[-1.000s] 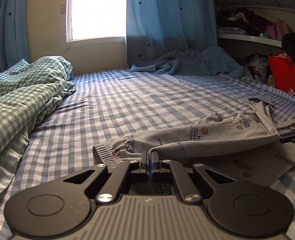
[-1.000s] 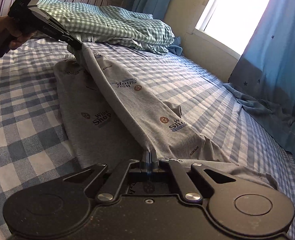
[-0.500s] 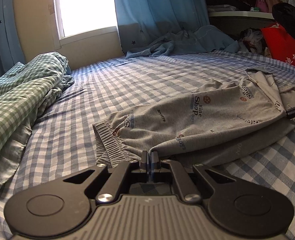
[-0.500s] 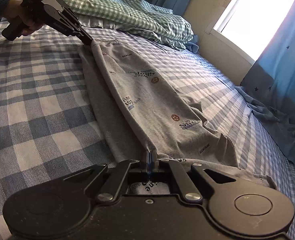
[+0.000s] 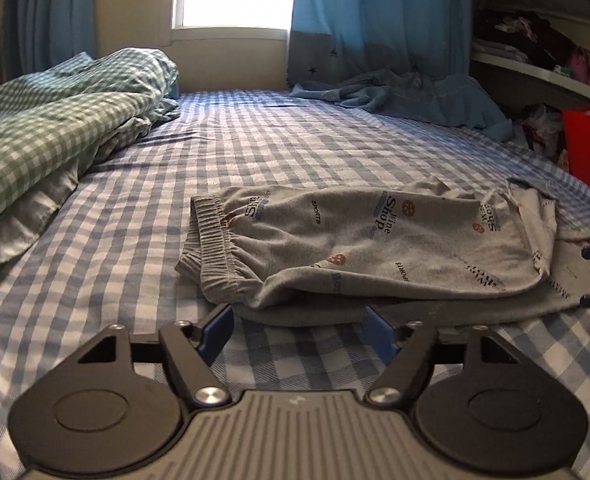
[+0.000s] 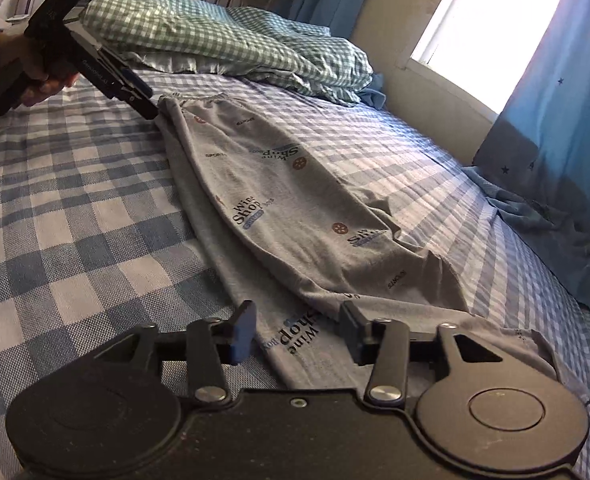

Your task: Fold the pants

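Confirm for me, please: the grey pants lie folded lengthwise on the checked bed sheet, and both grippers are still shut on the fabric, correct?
Not quite. Both wrist views show the left gripper and right gripper with jaws open, released from the grey pants, which do lie folded lengthwise on the checked bed sheet.

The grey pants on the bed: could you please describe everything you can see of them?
The grey pants look like soft knit jersey, printed with "Wine Shop" and "SPORTS" lettering and small round orange motifs. They lie on the blue checked sheet, one leg folded over the other lengthwise, with the upper layer slightly wrinkled. The ribbed elastic waistband is bunched at the left tool's end. Both the left tool and right tool are open; neither grips the fabric.
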### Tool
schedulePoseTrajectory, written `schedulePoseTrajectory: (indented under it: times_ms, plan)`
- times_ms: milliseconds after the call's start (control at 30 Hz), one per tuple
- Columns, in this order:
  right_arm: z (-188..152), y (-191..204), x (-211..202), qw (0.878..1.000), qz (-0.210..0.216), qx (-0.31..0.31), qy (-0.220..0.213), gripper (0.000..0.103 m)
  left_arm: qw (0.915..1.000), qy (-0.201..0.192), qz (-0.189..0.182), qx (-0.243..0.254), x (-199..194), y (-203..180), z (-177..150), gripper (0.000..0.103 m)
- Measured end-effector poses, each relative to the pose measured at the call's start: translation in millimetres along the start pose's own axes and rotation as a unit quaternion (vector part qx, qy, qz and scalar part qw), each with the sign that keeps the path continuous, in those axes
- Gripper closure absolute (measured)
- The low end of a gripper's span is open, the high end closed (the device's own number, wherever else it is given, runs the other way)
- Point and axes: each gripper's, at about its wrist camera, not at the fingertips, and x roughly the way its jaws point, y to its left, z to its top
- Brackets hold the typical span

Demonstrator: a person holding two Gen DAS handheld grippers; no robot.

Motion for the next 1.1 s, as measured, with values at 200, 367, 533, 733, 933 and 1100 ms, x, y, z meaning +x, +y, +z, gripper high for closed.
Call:
schedulePoseTrajectory:
  times_ms: [200,367,533,733,933,1100]
  plan:
    - [-32.7,-39.4,-41.5,0.996,-0.052,0.069,-0.016,0.001,0.9922,-0.045,-0.016,-0.115,-15.7,-42.5,3.6,0.0]
    - [-61.0,-84.7,-64.3,0.985,-0.08,0.152,-0.003,0.001,0.9901,-0.056,-0.057,-0.116,5.1,-113.9,21.6,0.0]
    - [-82.8,-152.2,-68.5,0.948,-0.065,0.312,0.006,0.001,0.9911,-0.037,-0.114,-0.057,51.9,-194.0,47.8,0.0]
    - [-91.8,-252.6,-25.6,0.854,-0.004,0.519,0.001,0.001,0.9845,0.029,-0.172,-0.018,133.5,-263.8,79.7,0.0]
    - [-86.4,-325.4,48.5,0.777,0.022,0.629,0.005,0.001,0.9668,0.116,-0.227,-0.015,192.2,-276.0,95.4,0.002]
    - [-101.2,-354.7,98.2,0.687,0.017,0.726,-0.011,0.002,0.9559,0.15,-0.249,-0.042,213.9,-270.5,97.1,0.007]
